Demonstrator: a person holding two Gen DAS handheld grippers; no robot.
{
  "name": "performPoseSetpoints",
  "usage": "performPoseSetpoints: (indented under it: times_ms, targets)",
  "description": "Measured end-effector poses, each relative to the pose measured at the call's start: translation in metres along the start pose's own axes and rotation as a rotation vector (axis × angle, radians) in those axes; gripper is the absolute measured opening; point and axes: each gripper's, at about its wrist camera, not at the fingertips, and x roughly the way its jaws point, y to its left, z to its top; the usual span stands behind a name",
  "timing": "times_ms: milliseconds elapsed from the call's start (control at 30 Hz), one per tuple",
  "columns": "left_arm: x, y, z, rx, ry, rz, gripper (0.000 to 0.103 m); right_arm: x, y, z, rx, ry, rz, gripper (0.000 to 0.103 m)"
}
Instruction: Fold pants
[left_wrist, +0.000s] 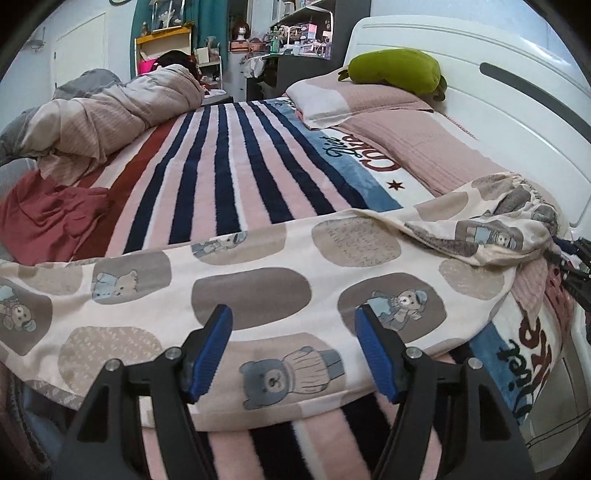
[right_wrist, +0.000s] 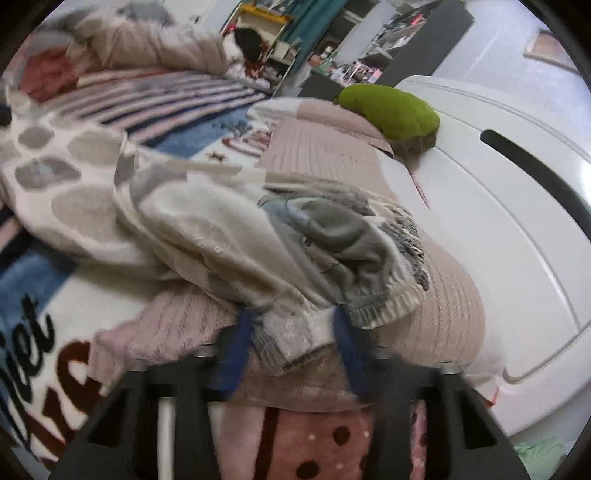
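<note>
The pants (left_wrist: 258, 291) are cream with grey-beige ovals and little bears. They lie stretched across the near part of the striped blanket (left_wrist: 221, 166). My left gripper (left_wrist: 293, 325) hovers open just above one leg, its blue pads (left_wrist: 212, 354) wide apart and gripping nothing. In the right wrist view the picture is blurred. The bunched waist end of the pants (right_wrist: 221, 236) rests on a pink pillow (right_wrist: 443, 295). The ribbed waistband (right_wrist: 388, 306) sits between the blue fingers (right_wrist: 236, 347) of my right gripper (right_wrist: 291, 332), which is shut on that cloth.
A white headboard (left_wrist: 498, 110) runs along the right. A green plush toy (left_wrist: 395, 68) lies on the far pillows (left_wrist: 351, 99). A rumpled beige duvet (left_wrist: 110, 114) and a red cloth (left_wrist: 44, 214) fill the left side. Cluttered shelves stand beyond the bed.
</note>
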Motion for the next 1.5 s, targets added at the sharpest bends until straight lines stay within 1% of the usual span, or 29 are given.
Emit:
performPoseSetpoints:
  times_ms: [67, 100, 133, 200, 267, 400, 500, 533, 600, 700, 800, 833, 933, 967, 1033, 1067, 1133, 1233, 1300, 1367, 1400, 1433, 1467, 1500]
  targets:
    - [0.000, -0.004, 0.003, 0.002, -0.006, 0.003, 0.065, -0.006, -0.007, 0.003, 0.004, -0.031, -0.030, 0.013]
    - [-0.001, -0.007, 0.005, 0.003, -0.012, 0.003, 0.065, -0.010, -0.011, 0.006, 0.010, -0.051, -0.026, 0.013]
    - [-0.002, -0.009, 0.007, 0.004, -0.015, 0.003, 0.065, -0.016, -0.020, 0.009, 0.036, -0.078, -0.004, 0.012]
    - [-0.002, -0.010, 0.010, 0.002, -0.022, 0.004, 0.065, -0.024, -0.031, 0.020, 0.065, -0.105, 0.023, 0.012]
    - [-0.002, -0.012, 0.014, -0.005, -0.029, 0.008, 0.065, -0.029, -0.048, 0.035, 0.096, -0.141, 0.056, 0.012]
    - [0.005, -0.013, 0.019, -0.024, -0.033, 0.012, 0.065, -0.025, -0.079, 0.070, 0.150, -0.173, 0.095, 0.012]
    - [0.012, -0.014, 0.020, -0.029, -0.027, 0.017, 0.065, 0.000, -0.096, 0.097, 0.176, -0.140, 0.132, 0.012]
    - [0.015, -0.014, 0.020, -0.030, -0.021, 0.021, 0.065, 0.013, -0.102, 0.106, 0.185, -0.117, 0.142, 0.012]
    - [0.024, -0.013, 0.020, -0.030, -0.007, 0.036, 0.065, 0.032, -0.107, 0.115, 0.203, -0.079, 0.149, 0.012]
    - [0.038, -0.008, 0.020, -0.038, 0.020, 0.056, 0.065, 0.067, -0.117, 0.124, 0.249, -0.009, 0.136, 0.013]
    - [0.050, -0.003, 0.020, -0.049, 0.039, 0.070, 0.065, 0.093, -0.123, 0.122, 0.293, 0.031, 0.133, 0.016]
    - [0.054, -0.002, 0.020, -0.054, 0.043, 0.071, 0.065, 0.100, -0.126, 0.120, 0.305, 0.037, 0.118, 0.019]
    - [0.061, -0.001, 0.019, -0.058, 0.051, 0.061, 0.065, 0.115, -0.130, 0.111, 0.316, 0.042, 0.002, 0.028]
    - [0.063, -0.002, 0.019, -0.054, 0.054, 0.061, 0.065, 0.117, -0.134, 0.106, 0.343, 0.044, 0.008, 0.027]
    - [0.067, -0.002, 0.020, -0.045, 0.062, 0.063, 0.065, 0.113, -0.142, 0.099, 0.409, 0.015, 0.048, 0.027]
    - [0.067, -0.002, 0.020, -0.044, 0.063, 0.061, 0.065, 0.106, -0.142, 0.098, 0.425, -0.005, 0.052, 0.028]
    - [0.068, -0.001, 0.022, -0.049, 0.059, 0.052, 0.065, 0.088, -0.138, 0.099, 0.419, -0.048, 0.078, 0.028]
    - [0.069, -0.002, 0.024, -0.054, 0.052, 0.036, 0.065, 0.063, -0.116, 0.108, 0.384, -0.094, 0.194, 0.028]
    - [0.067, -0.002, 0.024, -0.052, 0.051, 0.031, 0.065, 0.056, -0.095, 0.113, 0.347, -0.098, 0.284, 0.028]
    - [0.062, 0.001, 0.022, -0.055, 0.051, 0.029, 0.065, 0.054, -0.074, 0.116, 0.313, -0.082, 0.335, 0.029]
    - [0.057, 0.006, 0.020, -0.062, 0.048, 0.034, 0.065, 0.053, -0.067, 0.114, 0.313, -0.072, 0.342, 0.029]
    - [0.051, 0.012, 0.018, -0.073, 0.043, 0.043, 0.065, 0.055, -0.064, 0.111, 0.327, -0.060, 0.348, 0.031]
    - [0.045, 0.019, 0.016, -0.088, 0.038, 0.053, 0.065, 0.057, -0.065, 0.106, 0.354, -0.048, 0.352, 0.039]
    - [0.037, 0.028, 0.013, -0.108, 0.032, 0.063, 0.065, 0.058, -0.068, 0.101, 0.382, -0.042, 0.351, 0.043]
